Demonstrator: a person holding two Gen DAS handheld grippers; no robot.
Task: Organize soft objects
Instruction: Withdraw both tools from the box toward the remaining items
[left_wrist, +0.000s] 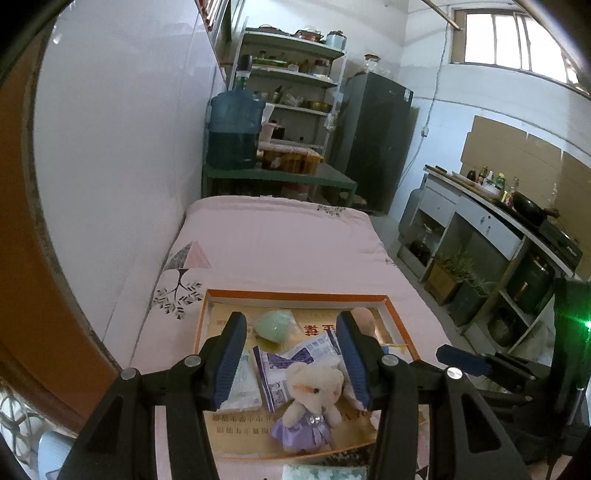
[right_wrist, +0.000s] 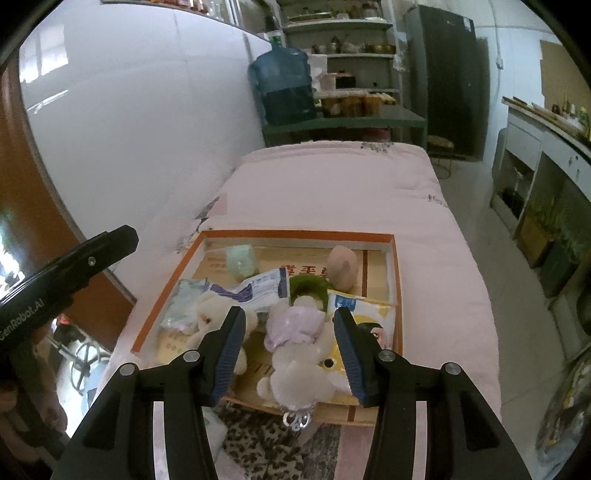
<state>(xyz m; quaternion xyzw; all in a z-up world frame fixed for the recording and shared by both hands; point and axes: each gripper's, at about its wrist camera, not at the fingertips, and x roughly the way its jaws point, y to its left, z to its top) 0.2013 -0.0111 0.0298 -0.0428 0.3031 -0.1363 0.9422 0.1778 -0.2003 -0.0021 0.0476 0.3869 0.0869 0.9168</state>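
1. The left gripper (left_wrist: 291, 360) and the right gripper (right_wrist: 290, 354) both hover with fingers released, grasping nothing.
2. Below them, a shallow orange-rimmed box (left_wrist: 295, 294) lies on a pink bed (left_wrist: 280, 236).
3. In the box: a bear in a purple dress (left_wrist: 310, 402), wipe packets (left_wrist: 295, 360), a green pouch (left_wrist: 275, 325).

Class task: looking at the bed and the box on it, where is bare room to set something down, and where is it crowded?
Free: the pink bedcover beyond the box, toward the green table. Crowded: inside the box, teddy bear, packets and other soft things.
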